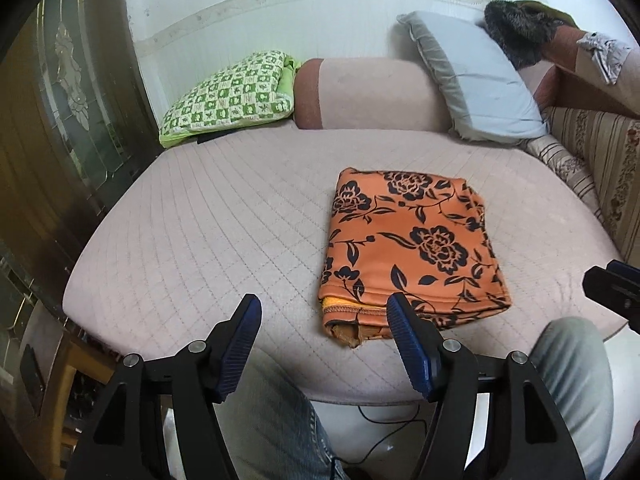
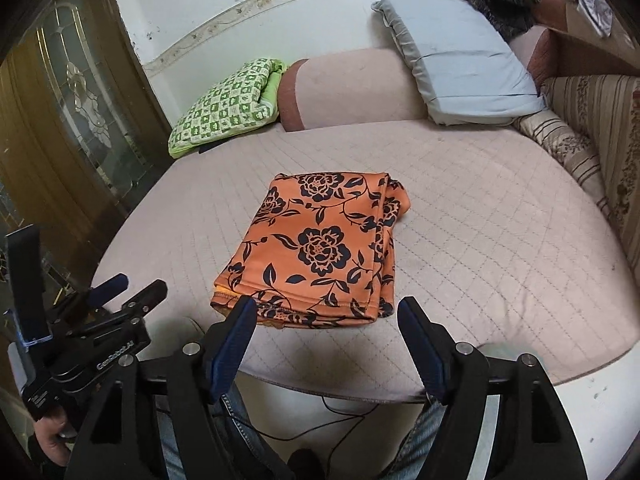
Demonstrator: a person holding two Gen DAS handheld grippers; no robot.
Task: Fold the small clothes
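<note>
A wide quilted pink cushion (image 1: 224, 216) fills most of both views, with a pink backrest (image 1: 372, 96) along its far edge against a white wall (image 1: 240, 4). A pale blue pillow (image 1: 476, 80) leans on the backrest to the right, and a green checked pillow (image 1: 232, 96) lies at the far left corner. Near the front middle of the cushion lies the orange cloth (image 2: 316, 248) with black flowers, folded into a flat rectangle, its layered edges facing the front and right. The left gripper (image 1: 324, 314) hovers low just before the cloth's near left corner, jaws spread wide and holding nothing. The right gripper (image 2: 326, 318) sits just before the cloth's near edge, likewise wide apart and empty. The person's jeans (image 1: 276, 420) show below the grippers.
</note>
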